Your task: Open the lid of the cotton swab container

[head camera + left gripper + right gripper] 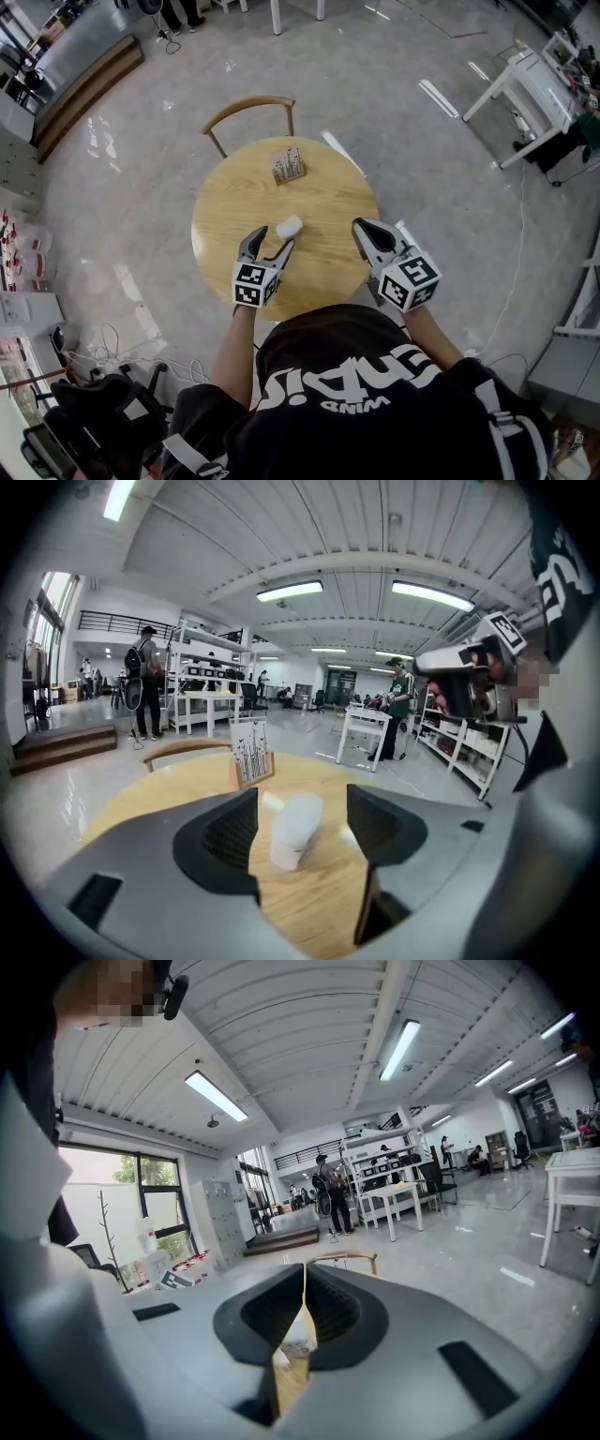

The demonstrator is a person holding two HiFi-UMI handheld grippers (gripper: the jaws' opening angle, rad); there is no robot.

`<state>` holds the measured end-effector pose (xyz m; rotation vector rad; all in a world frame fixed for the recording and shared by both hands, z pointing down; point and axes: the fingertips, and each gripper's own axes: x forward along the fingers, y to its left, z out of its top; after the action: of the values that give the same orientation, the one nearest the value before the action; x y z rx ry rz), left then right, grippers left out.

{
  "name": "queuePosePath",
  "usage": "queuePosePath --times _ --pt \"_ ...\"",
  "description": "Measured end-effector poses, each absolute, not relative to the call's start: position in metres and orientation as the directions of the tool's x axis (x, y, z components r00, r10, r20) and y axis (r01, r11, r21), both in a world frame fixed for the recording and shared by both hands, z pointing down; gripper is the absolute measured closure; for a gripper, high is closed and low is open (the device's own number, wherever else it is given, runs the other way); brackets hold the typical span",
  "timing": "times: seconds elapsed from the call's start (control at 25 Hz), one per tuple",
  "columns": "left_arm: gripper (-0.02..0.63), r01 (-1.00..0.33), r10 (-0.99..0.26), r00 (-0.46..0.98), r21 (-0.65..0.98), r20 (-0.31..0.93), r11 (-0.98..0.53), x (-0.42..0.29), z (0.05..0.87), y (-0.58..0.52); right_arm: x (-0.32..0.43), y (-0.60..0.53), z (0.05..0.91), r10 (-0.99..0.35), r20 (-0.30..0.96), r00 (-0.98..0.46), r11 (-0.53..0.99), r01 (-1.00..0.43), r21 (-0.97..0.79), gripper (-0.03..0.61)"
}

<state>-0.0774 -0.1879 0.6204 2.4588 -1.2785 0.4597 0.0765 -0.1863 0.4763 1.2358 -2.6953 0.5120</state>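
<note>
Left tool: jaws apart, gripping nothing. The cotton swab container is just beyond the tips, in line with the gap, no contact. It's white and lies on its side near the middle of the round wooden table. Right tool: clenched, empty, over the table's near-right part. Card stand near the far edge, chair beyond.

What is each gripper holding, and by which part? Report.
Nothing is held. The left gripper is open, the cotton swab container lying untouched ahead of it; the right gripper is shut and empty.
</note>
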Motion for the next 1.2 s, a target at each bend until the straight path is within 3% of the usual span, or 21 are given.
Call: queuePosePath --times 1.2 --pt "0.33 -0.772 -0.573 0.56 0.127 0.598 -0.623 -0.053 0.729 -0.217 0.1 -0.19 0.487 -0.765 0.309 -0.564 0.514 -0.825 -0.233 0.572"
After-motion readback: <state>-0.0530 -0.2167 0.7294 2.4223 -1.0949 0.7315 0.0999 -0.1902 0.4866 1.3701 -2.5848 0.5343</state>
